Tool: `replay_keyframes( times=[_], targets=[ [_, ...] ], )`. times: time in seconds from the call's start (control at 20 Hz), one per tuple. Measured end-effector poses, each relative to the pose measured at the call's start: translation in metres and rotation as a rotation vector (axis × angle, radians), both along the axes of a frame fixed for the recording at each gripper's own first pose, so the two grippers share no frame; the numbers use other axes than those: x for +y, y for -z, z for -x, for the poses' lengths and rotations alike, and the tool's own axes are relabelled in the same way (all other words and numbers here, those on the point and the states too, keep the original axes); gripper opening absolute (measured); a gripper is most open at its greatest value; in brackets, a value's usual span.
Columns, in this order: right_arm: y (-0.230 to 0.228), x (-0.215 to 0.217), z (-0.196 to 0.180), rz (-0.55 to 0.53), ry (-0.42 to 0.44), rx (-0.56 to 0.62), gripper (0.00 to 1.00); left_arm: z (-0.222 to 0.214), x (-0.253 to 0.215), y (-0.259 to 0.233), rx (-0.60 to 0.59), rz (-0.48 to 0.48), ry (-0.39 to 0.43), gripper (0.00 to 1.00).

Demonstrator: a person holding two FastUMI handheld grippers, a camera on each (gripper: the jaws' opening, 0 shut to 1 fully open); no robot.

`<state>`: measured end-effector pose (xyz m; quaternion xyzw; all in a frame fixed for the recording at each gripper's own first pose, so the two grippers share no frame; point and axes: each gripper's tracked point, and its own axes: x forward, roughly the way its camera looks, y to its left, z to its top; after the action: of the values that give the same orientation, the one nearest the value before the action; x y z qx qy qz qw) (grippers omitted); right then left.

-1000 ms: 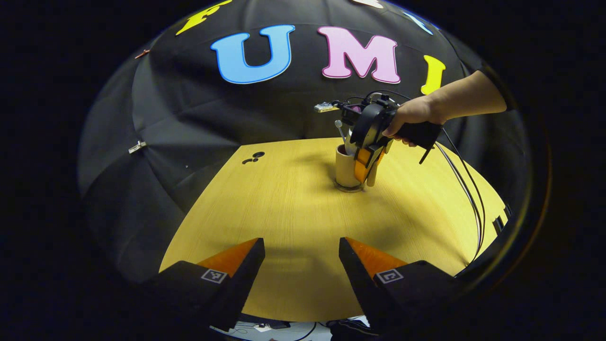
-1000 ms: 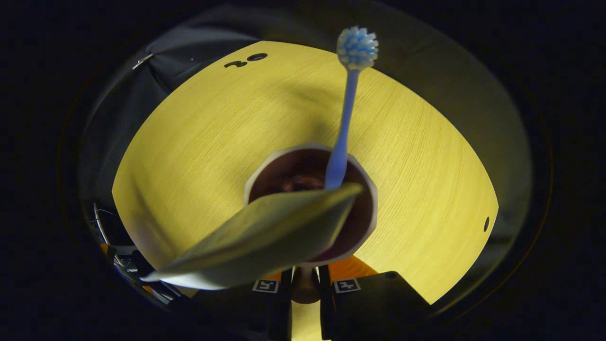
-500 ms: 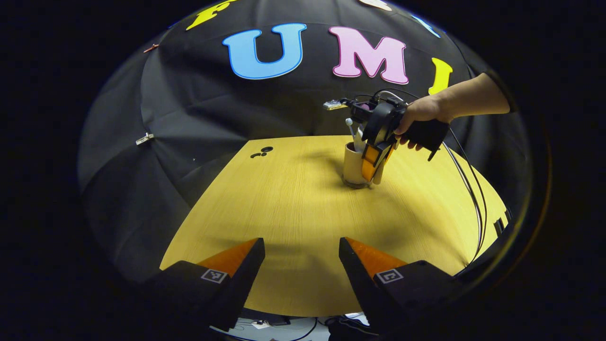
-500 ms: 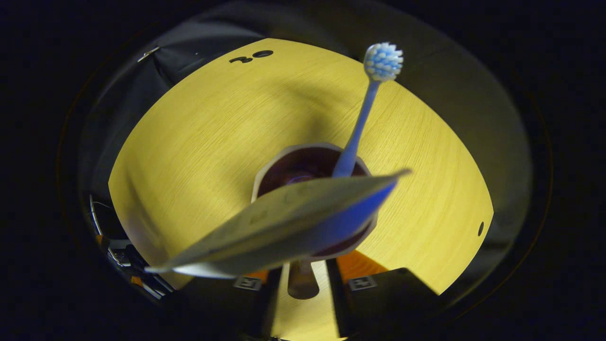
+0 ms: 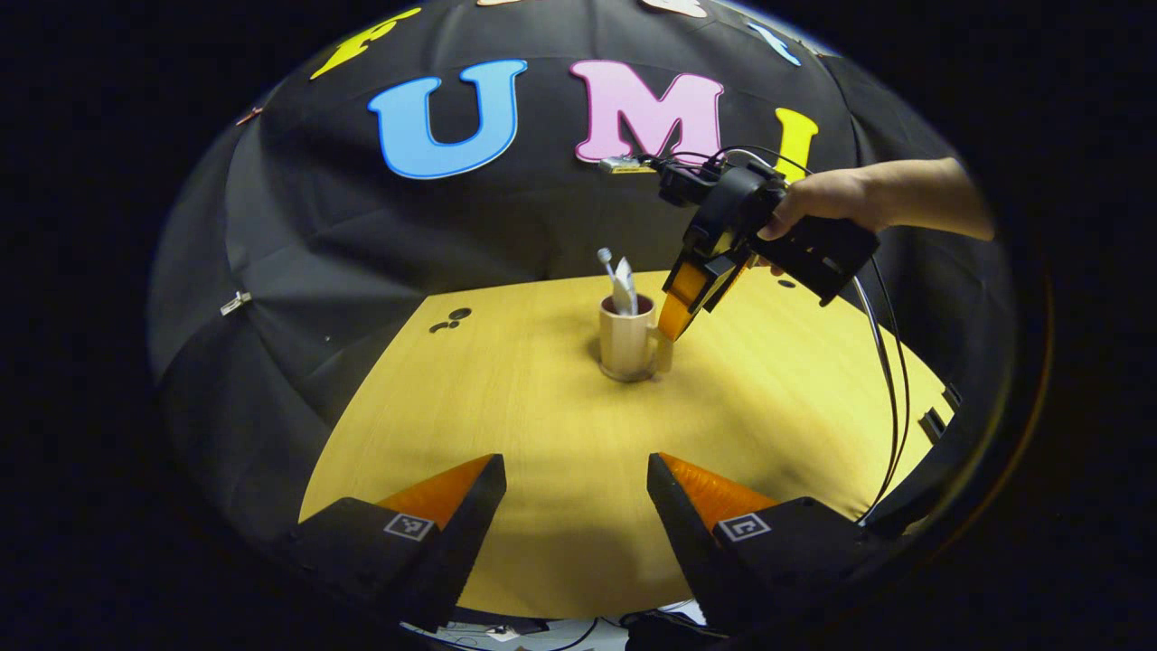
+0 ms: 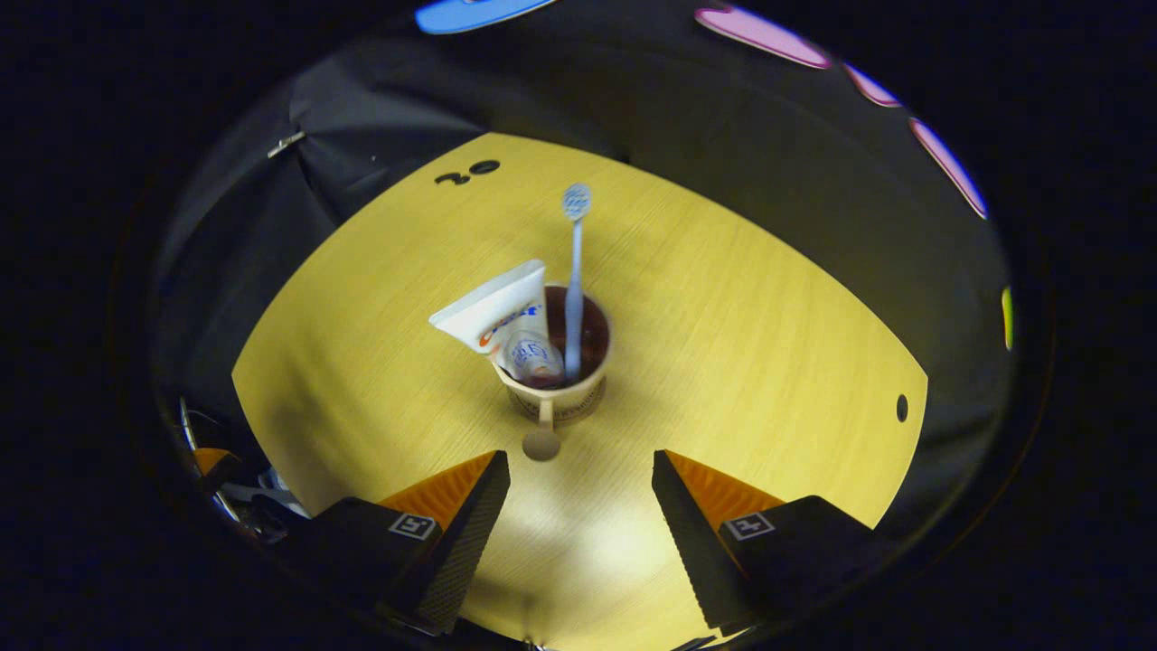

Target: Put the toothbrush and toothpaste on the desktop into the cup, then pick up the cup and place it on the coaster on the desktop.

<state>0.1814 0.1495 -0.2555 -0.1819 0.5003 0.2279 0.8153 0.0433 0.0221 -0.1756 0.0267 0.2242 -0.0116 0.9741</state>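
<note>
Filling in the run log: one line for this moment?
cup: on coaster, holds toothbrush and toothpaste | right gripper: open, clear of cup | left gripper: open, idle

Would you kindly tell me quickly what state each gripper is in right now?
Left gripper: open, holding nothing, above the yellow wooden desktop.
Right gripper: open, holding nothing, clear of the beige handled cup.
</note>
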Motion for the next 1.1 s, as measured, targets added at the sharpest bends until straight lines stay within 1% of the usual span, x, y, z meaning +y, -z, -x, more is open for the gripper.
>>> replay_keyframes(
  times=[0.15, 0.25, 0.35, 0.55, 0.7, 0.75, 0.85, 0.9, 1.0, 1.1],
  targets=[
    [-0.048, -0.025, 0.003, -0.068, 0.043, -0.144, 0.98, -0.006, -0.019, -0.019, -0.04, -0.04, 0.027, 0.98],
    [-0.083, -0.042, 0.011, -0.124, 0.09, -0.245, 0.98, -0.007, -0.029, -0.031, -0.059, -0.06, 0.03, 0.98],
    [-0.118, -0.06, 0.021, -0.176, 0.135, -0.345, 0.98, -0.009, -0.044, -0.049, -0.091, -0.035, 0.041, 1.0],
    [-0.19, -0.1, 0.046, -0.24, 0.189, -0.564, 0.98, -0.017, -0.068, -0.104, -0.199, 0.034, 0.048, 1.0],
    [-0.23, -0.134, 0.063, -0.27, 0.25, -0.72, 0.98, -0.023, -0.066, -0.153, -0.311, 0.02, 0.051, 0.99],
    [-0.236, -0.14, 0.077, -0.301, 0.28, -0.77, 0.98, -0.023, -0.066, -0.17, -0.352, 0.009, 0.051, 0.99],
    [-0.252, -0.156, 0.094, -0.364, 0.33, -0.848, 0.98, -0.018, -0.069, -0.203, -0.431, -0.011, 0.049, 0.99],
    [-0.258, -0.169, 0.098, -0.376, 0.348, -0.89, 0.98, -0.014, -0.073, -0.22, -0.477, -0.013, 0.055, 0.99],
    [-0.271, -0.193, 0.115, -0.364, 0.387, -0.954, 0.97, -0.003, -0.086, -0.247, -0.549, -0.007, 0.062, 0.99],
    [-0.28, -0.203, 0.132, -0.391, 0.414, -0.991, 0.98, 0.009, -0.103, -0.262, -0.589, 0.023, 0.082, 0.99]
  ],
)
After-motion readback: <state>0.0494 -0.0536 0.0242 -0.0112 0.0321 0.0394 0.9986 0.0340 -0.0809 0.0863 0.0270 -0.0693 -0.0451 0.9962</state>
